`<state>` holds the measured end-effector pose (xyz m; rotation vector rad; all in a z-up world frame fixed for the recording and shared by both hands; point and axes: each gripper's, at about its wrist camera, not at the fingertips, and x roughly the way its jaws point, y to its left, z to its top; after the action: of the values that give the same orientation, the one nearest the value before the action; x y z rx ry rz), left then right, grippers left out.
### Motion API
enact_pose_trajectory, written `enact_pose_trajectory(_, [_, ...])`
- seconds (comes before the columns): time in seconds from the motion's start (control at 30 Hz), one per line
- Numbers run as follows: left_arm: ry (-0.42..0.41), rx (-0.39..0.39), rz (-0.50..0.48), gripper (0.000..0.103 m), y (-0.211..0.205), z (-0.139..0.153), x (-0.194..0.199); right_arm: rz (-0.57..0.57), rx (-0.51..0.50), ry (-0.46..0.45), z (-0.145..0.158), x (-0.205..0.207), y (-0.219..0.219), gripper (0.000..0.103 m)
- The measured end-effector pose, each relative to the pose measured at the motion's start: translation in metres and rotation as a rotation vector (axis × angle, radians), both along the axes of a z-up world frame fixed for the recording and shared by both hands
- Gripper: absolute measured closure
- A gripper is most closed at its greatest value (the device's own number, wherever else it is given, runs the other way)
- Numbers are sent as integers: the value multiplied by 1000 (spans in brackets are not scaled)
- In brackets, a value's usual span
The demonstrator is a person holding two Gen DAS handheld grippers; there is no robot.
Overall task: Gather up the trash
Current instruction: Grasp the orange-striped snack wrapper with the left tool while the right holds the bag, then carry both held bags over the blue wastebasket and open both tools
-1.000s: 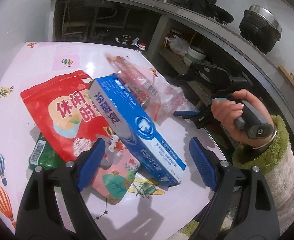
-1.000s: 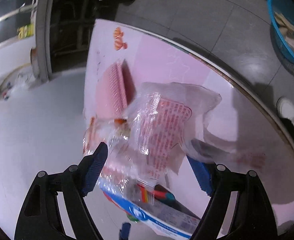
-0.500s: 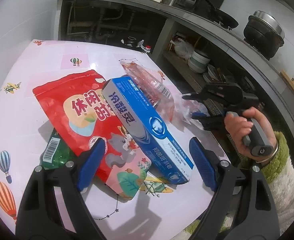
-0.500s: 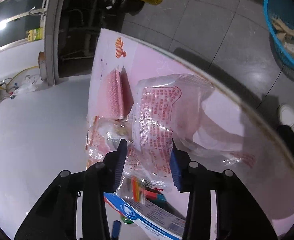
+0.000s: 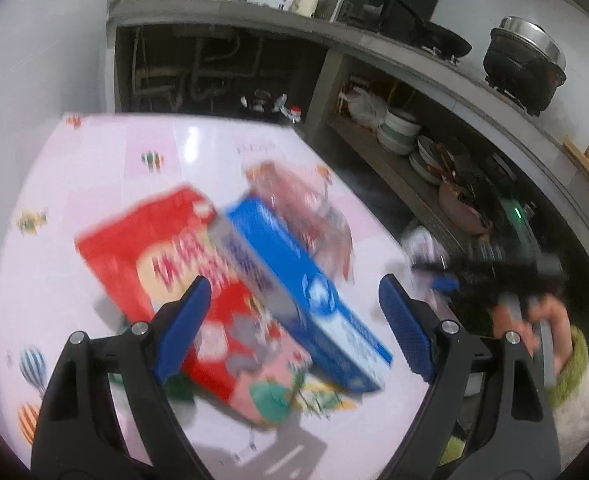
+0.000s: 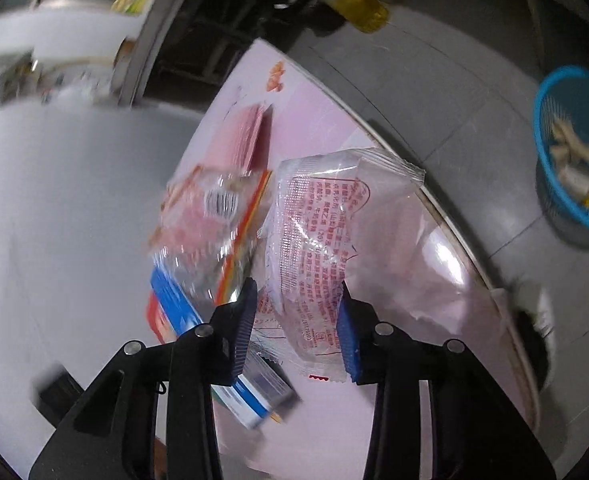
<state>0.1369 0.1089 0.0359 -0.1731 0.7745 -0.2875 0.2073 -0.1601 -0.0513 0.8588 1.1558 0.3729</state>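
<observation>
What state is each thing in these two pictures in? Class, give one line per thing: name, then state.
left gripper: open, empty, above the table.
right gripper: jaws just closed on the clear wrapper.
clear wrapper: crumpled, pinched at its lower end.
blue box: lying tilted on the red pouch.
red pouch: flat on the table.
blue basket: upright on the floor, holding scraps.

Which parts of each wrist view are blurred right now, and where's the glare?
Left wrist: red snack bag and blue box smeared by motion, left gripper sharp, glare on the table. Right wrist: clear wrapper fairly sharp, the other wrapper and blue basket blurred, glare near the table edge.
</observation>
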Motion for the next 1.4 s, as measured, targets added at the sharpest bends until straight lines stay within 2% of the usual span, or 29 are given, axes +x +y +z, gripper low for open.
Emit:
enact_pose_trajectory(0.03, [-10,1,6,21,2,7,10,8,-24,-15,2,-5,0,66])
enact_pose_trajectory(0.1, [1,-17,15,22,8,16,31,30,-138,-77,10,-16,3,66])
enact_pose_trajectory(0.2, [90,-87,4,25,17,20,80,50,-209,-128,15,-27,3,66])
enact_pose_trajectory(0.33, [181,-72,8,36,21,11,138,76,-288,-183,24,-38,6,66])
enact_pose_trajectory(0.37, [196,-68,1,37,21,9,147,82,-292,-192,25,-40,6,66])
enact_pose_trajectory(0.53, [380,-21,-9,37,20,-23,201,94,-298,-215,29,-38,13,66])
enact_pose_trajectory(0.63, [471,-27,-24,37,17,-43,216,94,-289,-211,28,-38,12,66])
enact_pose_trajectory(0.67, [494,-24,-31,38,17,-48,220,93,-289,-210,27,-37,13,66])
enact_pose_trajectory(0.73, [535,-6,-27,48,15,-55,223,93,-287,-208,27,-37,13,66])
enact_pose_trajectory(0.83, [542,-10,-44,60,14,-59,224,88,-287,-205,26,-35,12,66])
enact_pose_trajectory(0.9, [530,-16,-56,76,14,-58,223,83,-286,-204,25,-34,11,66])
enact_pose_trajectory(1.0, [514,-27,-69,85,14,-54,222,79,-286,-201,24,-33,10,66])
enact_pose_trajectory(1.23, [454,-63,-83,93,16,-35,216,79,-277,-191,20,-32,9,66])
enact_pose_trajectory(1.4, [401,-139,-85,95,22,-15,202,72,-277,-197,22,-33,7,66])
